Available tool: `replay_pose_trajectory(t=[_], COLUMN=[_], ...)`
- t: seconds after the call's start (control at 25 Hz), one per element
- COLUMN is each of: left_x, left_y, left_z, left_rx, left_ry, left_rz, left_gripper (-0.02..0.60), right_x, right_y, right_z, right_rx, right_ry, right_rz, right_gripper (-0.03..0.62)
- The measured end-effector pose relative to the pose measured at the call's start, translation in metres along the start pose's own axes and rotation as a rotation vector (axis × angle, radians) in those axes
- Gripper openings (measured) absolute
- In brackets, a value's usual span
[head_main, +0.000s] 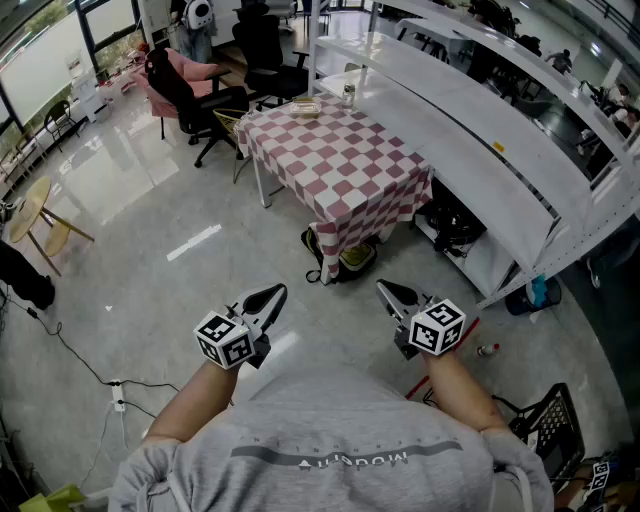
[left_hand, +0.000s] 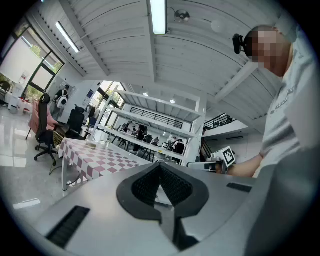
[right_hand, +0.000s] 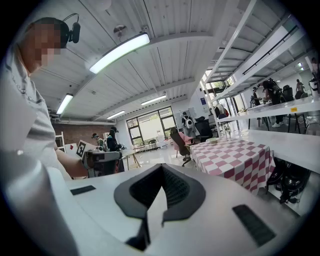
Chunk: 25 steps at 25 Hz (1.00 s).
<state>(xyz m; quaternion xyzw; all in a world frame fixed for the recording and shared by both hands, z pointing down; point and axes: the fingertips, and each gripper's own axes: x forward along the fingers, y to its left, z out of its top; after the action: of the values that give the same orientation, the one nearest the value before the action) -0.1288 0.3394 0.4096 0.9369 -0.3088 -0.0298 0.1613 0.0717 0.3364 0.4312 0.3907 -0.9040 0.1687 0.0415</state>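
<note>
One wide grey floor (head_main: 150, 250) takes up most of the room. A long white shelf unit (head_main: 480, 130) runs down the right. The red-and-white checked tabletop (head_main: 340, 160) stands ahead, just beside the shelf unit, with a black office chair (head_main: 195, 95) off its far left corner. A dark backpack (head_main: 345, 262) sits on the floor under the near edge. The left tongs (head_main: 272, 293) and right tongs (head_main: 385, 288) hang in the air near the backpack, both with jaws pressed together and gripping nothing. A flat dish (head_main: 305, 107) and a small jar (head_main: 348, 95) stand at the tabletop's far end.
</note>
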Motion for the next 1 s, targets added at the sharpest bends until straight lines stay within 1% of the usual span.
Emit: replay_pose_trajectory(t=[0.44,0.6,0.8,1.0], left_x=[0.021,0.033,0.053,0.077], left_y=[-0.010,-0.018,-0.038,-0.065], left_z=[0.002,0.002,0.002,-0.002], left_rx=[0.013,0.021,0.037,0.035], left_ry=[0.010,0.009,0.000,-0.014], left_rz=[0.003,0.004,0.007,0.008], left_gripper=[0.015,0.015,0.014,0.015], right_x=[-0.005,-0.012,-0.032,-0.053], right_y=[-0.015,-0.023,-0.036,-0.051], right_z=[0.005,0.007,0.010,0.012], right_rx=[0.003,0.046,0.014,-0.001], right_ry=[0.002,0.004,0.012,0.014], right_rz=[0.026,0.050,0.043,0.059], right_gripper=[0.024,0.025,0.026,0.026])
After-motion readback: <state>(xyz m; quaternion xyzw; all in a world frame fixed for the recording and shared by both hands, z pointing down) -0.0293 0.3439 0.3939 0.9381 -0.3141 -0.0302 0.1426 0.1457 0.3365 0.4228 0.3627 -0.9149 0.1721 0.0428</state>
